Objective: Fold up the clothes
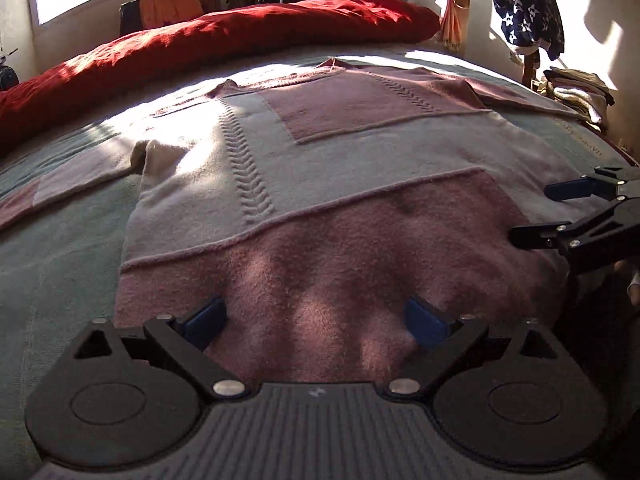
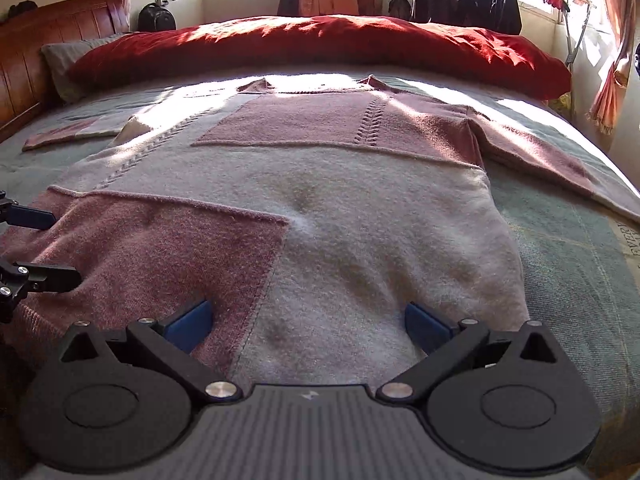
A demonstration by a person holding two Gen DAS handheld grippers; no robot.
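Pink-grey sweater (image 1: pixel 320 184), one, flat on bed (image 1: pixel 60 248); two tools, left tool (image 1: pixel 316 320) and right tool (image 2: pixel 308 322), both agape, empty.

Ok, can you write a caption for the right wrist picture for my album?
Open right gripper hovers over the hem of a pink-and-cream sweater spread flat on the bed.

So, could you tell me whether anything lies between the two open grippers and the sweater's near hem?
Nothing visible does. The sweater lies flat on the bed cover, bare of other things. The left gripper and the right gripper both hang open over the near hem, with only knit fabric between their fingers.
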